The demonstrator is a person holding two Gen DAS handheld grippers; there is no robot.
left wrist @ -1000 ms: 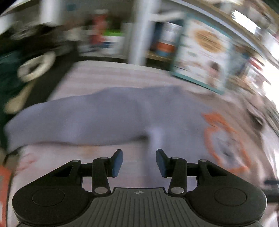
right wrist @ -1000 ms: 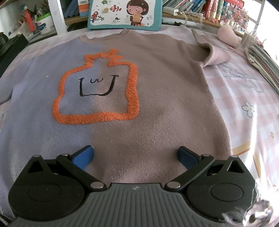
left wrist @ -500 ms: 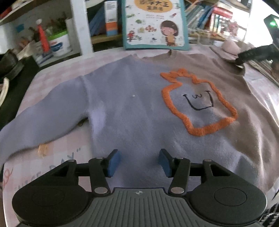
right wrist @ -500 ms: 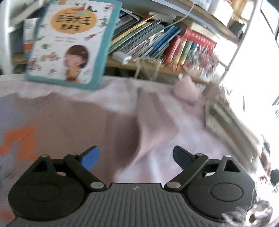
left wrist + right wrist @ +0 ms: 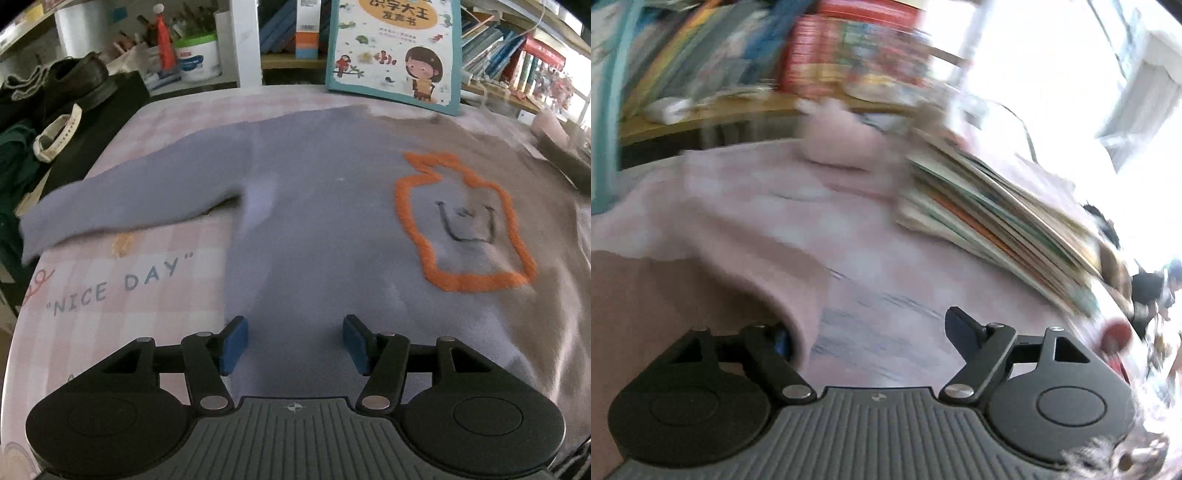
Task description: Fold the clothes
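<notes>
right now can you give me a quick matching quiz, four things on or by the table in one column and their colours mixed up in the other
Things:
1. outstretched sleeve
2. fuzzy outline on the sweater front
3. wristband
4. pads of the left claw

Colours:
a. orange
b. blue
c. lavender grey
d. cream white

Pairs: 1-c, 2-a, 3-d, 4-b
</notes>
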